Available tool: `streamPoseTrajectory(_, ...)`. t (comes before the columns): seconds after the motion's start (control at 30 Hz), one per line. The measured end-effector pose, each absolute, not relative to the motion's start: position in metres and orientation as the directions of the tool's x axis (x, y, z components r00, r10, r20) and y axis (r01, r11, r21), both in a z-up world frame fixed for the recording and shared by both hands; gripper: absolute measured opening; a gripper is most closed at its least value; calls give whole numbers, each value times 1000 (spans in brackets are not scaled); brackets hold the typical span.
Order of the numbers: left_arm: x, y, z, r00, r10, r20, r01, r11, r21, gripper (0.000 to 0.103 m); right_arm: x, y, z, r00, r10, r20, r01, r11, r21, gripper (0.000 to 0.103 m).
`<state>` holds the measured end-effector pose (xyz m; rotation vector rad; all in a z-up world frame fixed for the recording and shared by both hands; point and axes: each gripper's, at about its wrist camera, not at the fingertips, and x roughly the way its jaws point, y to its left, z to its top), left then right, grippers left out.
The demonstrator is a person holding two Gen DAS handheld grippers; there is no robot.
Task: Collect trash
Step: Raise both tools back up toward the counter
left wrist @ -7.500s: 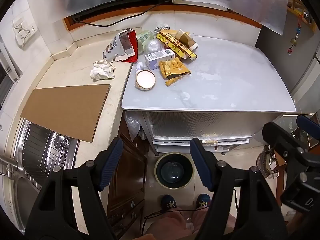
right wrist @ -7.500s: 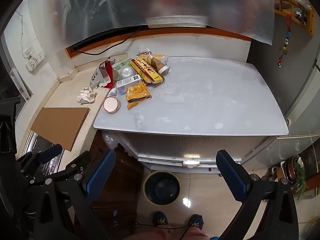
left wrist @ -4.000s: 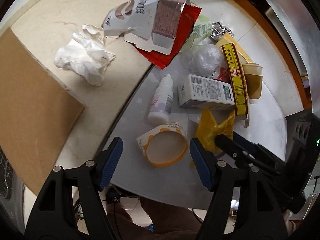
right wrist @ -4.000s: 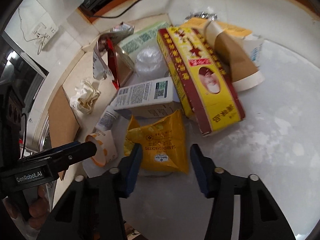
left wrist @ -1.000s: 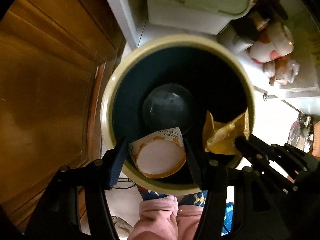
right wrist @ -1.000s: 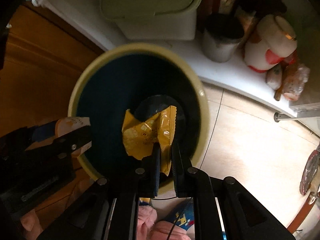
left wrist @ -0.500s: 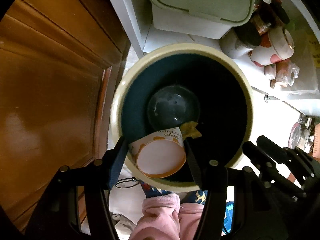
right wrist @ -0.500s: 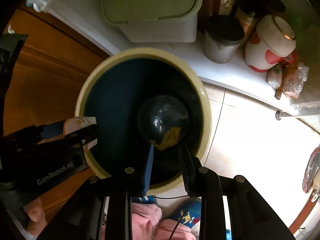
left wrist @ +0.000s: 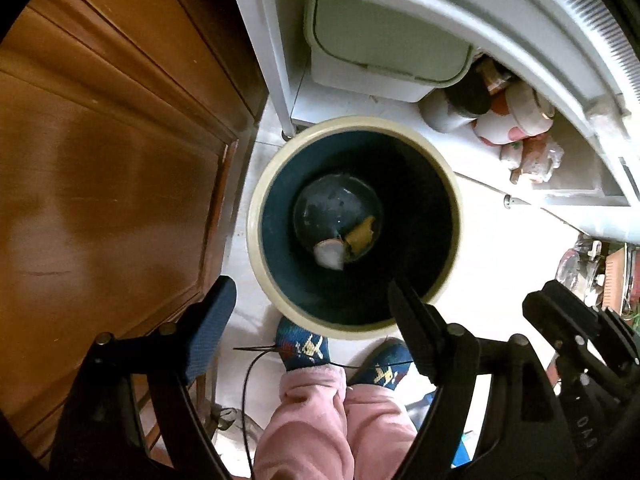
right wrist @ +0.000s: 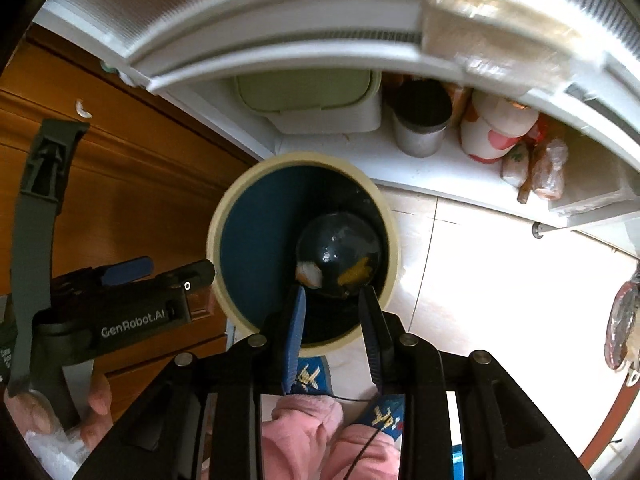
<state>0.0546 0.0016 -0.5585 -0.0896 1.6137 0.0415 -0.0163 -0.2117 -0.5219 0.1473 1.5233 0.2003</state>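
A round bin with a cream rim point(left wrist: 256, 200) and dark blue inside stands on the floor; it also shows in the right wrist view point(right wrist: 224, 208). At its bottom lie the paper cake cup point(left wrist: 330, 254) and the yellow cracker wrapper point(left wrist: 360, 236); both also show in the right wrist view, the cup point(right wrist: 309, 273) and the wrapper point(right wrist: 354, 274). My left gripper point(left wrist: 310, 300) is open and empty above the bin's near rim. My right gripper point(right wrist: 332, 304) is partly open and empty above the bin's near edge.
A brown wooden cabinet point(left wrist: 100, 140) stands left of the bin. A white shelf unit behind holds a green-lidded box point(left wrist: 384, 48), a metal pot point(right wrist: 420, 128) and jars point(right wrist: 496, 132). The person's pink-trousered legs and blue slippers point(left wrist: 304, 348) are just below the bin.
The left gripper has opened and the cake cup has dropped to the bin's bottom beside the wrapper. Both grippers have risen away from the bin.
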Motion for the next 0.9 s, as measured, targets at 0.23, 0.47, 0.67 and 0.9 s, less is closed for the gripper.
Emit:
streamPoseTrajectory(0.23, 46, 0, -479, -28, -32, -999, -99, 995, -29, 76, -18, -227, -445, 66, 230, -971, -21, 973, 229, 28)
streamPoseTrajectory(0.47, 25, -19, -341, 56, -94, -994, -18, 995, -95, 76, -23, -227, -314, 135, 254, -958, -73, 966, 247, 28)
streamPoseTrajectory(0.67, 13, -24, -216, 191, -139, -972, 30, 990, -136, 76, -19, -224, -213, 207, 286, -936, -126, 956, 264, 28)
streamPoseTrajectory(0.9, 12, -2, -109, 348, -128, -929, -9, 990, -140, 76, -17, -218, -112, 299, 324, -898, -199, 941, 273, 28)
